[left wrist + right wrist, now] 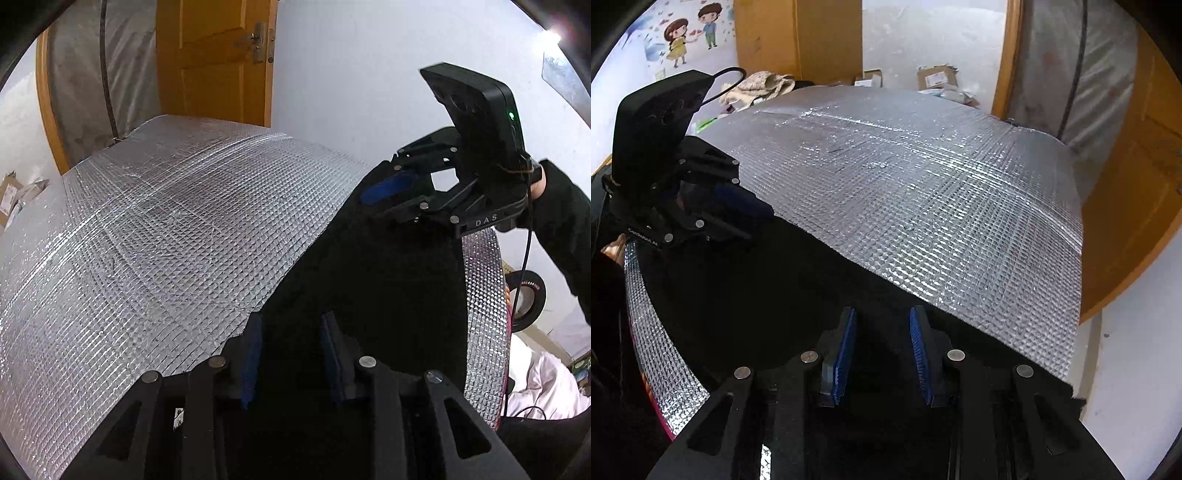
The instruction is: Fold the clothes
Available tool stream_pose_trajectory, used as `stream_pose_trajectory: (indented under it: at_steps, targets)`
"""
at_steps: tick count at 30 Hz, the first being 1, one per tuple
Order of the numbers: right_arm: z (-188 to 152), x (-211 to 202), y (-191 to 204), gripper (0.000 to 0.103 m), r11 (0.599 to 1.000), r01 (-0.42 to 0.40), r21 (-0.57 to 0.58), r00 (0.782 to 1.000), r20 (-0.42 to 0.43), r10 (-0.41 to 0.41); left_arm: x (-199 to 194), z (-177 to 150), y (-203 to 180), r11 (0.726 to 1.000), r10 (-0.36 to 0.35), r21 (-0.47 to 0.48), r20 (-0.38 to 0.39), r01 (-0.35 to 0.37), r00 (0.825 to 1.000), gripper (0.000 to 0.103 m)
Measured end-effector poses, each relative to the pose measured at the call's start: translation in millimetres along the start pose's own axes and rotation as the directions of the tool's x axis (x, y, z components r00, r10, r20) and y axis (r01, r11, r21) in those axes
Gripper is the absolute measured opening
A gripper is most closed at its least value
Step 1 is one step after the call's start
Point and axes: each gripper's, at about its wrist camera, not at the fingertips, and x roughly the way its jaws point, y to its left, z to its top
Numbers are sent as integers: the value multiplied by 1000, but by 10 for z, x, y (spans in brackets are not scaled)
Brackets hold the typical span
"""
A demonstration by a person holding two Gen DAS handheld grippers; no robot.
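While both tools hover low, a black garment [369,280] is spread along the near edge of the silver-quilted tabletop [166,229], its long axis following that edge. The left gripper [291,354] and right gripper [882,354] are held with fingers apart over the cloth.

1 black garment [369,266], 2 grippers: left gripper [291,354], right gripper [882,354]; 1 foil-covered table [905,177].

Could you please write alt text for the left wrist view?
A black garment lies on a silver quilted table cover, with the left tongs open over its near edge. The right tongs reach its far corner; an orange door stands behind.
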Motion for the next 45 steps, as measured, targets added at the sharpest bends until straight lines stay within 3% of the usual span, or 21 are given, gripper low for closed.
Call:
stream_pose_trajectory:
  at_steps: [3,5,7,10,19,23,28,31,35,37,39,42,45]
  targets:
    - [33,55,-19,32,1000,-10,3,1000,-26,10,5,-1,-33,1000,15,9,-3,-15,1000,32]
    - [50,68,-43,29,1000,-16,17,999,-38,17,0,-7,-48,1000,15,9,0,-15,1000,25]
    - [61,51,-20,15,1000,-4,14,999,-44,4,-5,-12,-49,1000,21,8,4,-21,1000,11]
    - [79,-17,34,7,1000,22,-2,999,-42,-22,-50,-4,-71,999,29,16,21,-29,999,6]
    - [204,-404,103,6,996,82,-17,994,71,-81,-308,60,-92,999,40,21,104,-43,994,5]
    - [263,-305,31,6,995,104,9,993,63,-104,-116,95,15,999,42,-11,58,-42,997,6]
    - [217,136,-138,7,989,116,86,993,-28,-114,57,150,122,998,48,-46,12,-47,999,6]
    - [205,-28,-204,12,975,145,166,988,30,-152,47,129,109,998,44,-39,8,-43,999,8]
    - [73,-526,-297,17,931,196,309,958,142,-249,-234,71,93,996,38,-82,88,-31,995,12]
    - [-97,-805,-336,30,889,198,413,937,186,-295,-395,18,100,995,42,-100,134,-29,990,15]
    - [-288,-976,-351,31,849,182,495,927,201,-316,-515,-58,99,992,46,-121,162,-27,986,16]
    - [-628,-1056,-292,31,786,129,605,932,197,-305,-683,-197,56,989,40,-147,195,-11,980,17]
    - [-867,-965,-269,31,727,83,682,947,173,-271,-674,-398,-116,990,14,-139,163,9,987,17]
